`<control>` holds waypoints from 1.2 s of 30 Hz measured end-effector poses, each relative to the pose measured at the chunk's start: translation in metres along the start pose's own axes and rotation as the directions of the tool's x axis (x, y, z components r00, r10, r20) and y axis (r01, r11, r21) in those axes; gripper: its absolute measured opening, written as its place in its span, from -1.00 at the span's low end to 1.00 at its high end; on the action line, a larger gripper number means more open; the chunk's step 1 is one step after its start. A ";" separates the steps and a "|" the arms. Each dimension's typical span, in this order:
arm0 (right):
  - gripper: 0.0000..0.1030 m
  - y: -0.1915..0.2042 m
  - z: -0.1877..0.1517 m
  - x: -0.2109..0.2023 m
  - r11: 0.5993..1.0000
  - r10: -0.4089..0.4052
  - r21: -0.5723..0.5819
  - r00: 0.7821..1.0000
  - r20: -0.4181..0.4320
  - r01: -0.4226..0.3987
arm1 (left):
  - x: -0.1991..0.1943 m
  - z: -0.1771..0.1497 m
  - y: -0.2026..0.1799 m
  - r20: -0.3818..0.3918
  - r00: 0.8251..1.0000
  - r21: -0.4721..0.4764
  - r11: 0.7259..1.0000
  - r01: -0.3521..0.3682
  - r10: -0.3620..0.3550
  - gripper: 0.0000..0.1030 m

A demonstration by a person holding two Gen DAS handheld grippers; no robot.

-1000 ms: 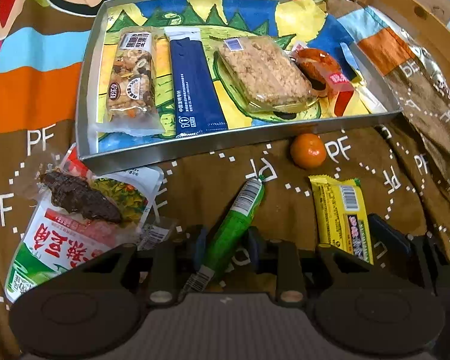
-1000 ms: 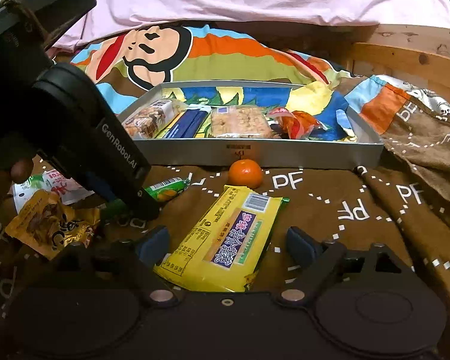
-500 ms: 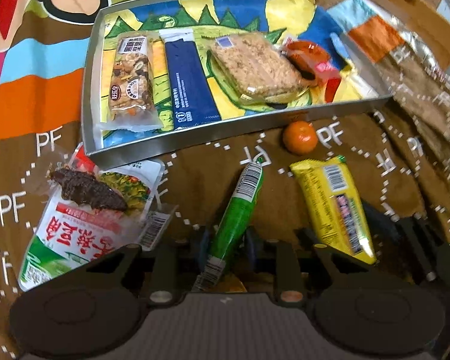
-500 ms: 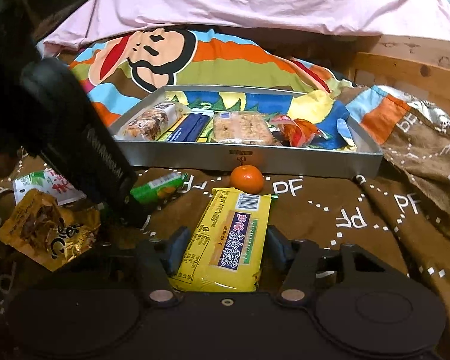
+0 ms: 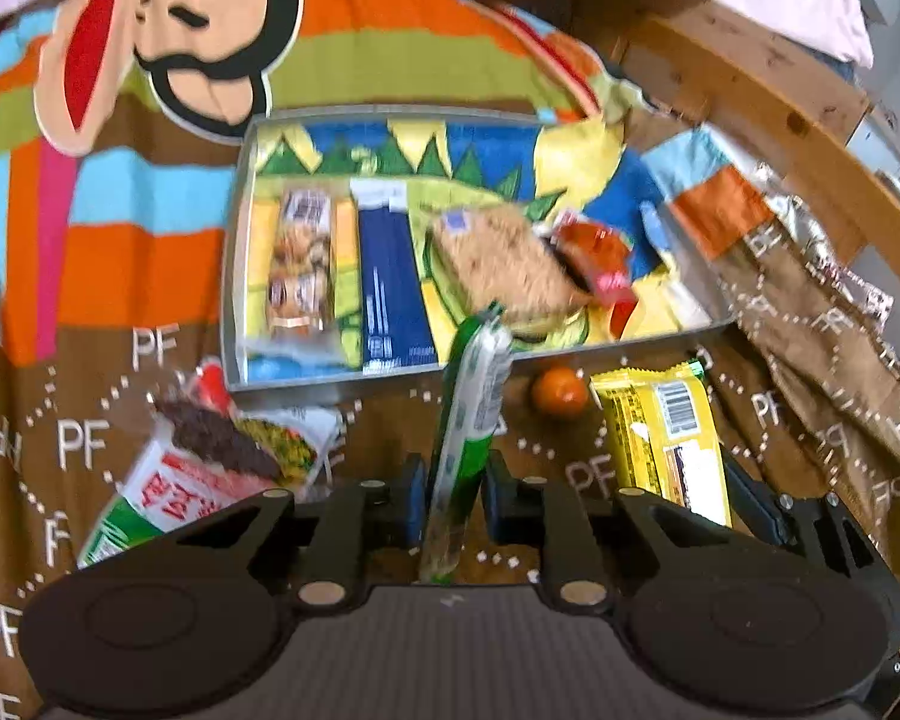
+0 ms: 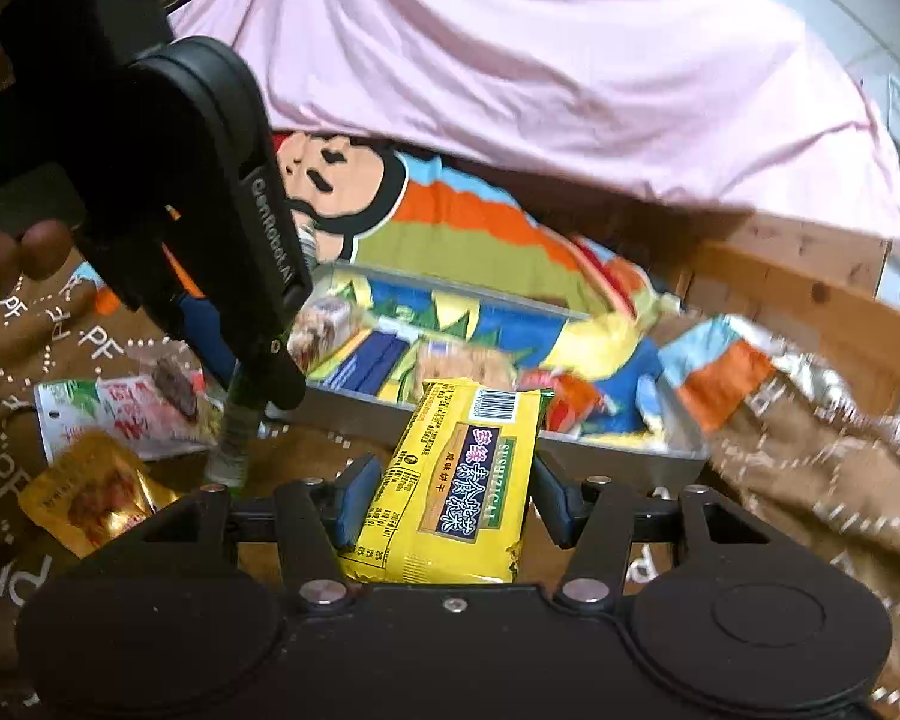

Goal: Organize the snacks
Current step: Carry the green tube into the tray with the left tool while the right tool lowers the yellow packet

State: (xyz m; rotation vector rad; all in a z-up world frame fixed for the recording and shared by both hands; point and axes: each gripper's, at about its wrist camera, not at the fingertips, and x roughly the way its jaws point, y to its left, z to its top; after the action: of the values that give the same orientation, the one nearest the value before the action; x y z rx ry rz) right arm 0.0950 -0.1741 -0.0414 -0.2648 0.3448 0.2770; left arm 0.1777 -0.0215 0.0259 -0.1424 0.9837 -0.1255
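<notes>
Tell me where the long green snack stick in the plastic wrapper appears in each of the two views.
Left wrist view: the long green snack stick is at centre, clamped in the left gripper, its tip over the near wall of the shallow grey metal tray.
Right wrist view: only its lower end shows at left, below the left gripper.
Shared landmark: the grey tray.

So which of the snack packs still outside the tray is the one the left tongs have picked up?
The slim green stick pack, clamped between the left tongs and raised toward the tray. The yellow pack sits in the right tongs; the others lie on the blanket.
</notes>
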 end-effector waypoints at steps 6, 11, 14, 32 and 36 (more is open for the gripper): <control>0.10 -0.004 0.012 -0.014 1.000 -0.008 0.009 0.999 0.053 0.007 | -0.013 0.009 -0.008 0.032 0.999 0.007 1.000 0.009 -0.010 -0.61; 0.10 -0.007 0.014 -0.014 1.000 0.002 0.017 0.998 0.059 -0.003 | -0.019 0.025 -0.009 0.031 0.999 0.029 0.999 0.019 -0.020 -0.61; 0.10 -0.010 0.016 -0.006 1.000 0.006 0.009 0.998 0.069 -0.007 | -0.014 0.043 -0.003 -0.002 0.999 0.029 0.999 0.037 -0.037 -0.61; 0.10 -0.038 0.041 0.150 0.993 0.061 0.104 0.998 0.011 -0.062 | 0.095 0.126 0.050 -0.106 0.987 -0.096 0.989 0.113 -0.123 -0.63; 0.10 -0.032 0.036 0.165 0.991 0.085 0.102 0.996 -0.016 -0.083 | 0.115 0.126 0.059 -0.121 0.986 -0.107 0.989 0.106 -0.119 -0.64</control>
State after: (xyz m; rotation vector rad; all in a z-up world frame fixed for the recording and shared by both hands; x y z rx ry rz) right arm 0.2644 -0.1565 -0.0630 -0.1534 0.3891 0.3393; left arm 0.3481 0.0250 -0.0101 -0.2849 1.1100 -0.1906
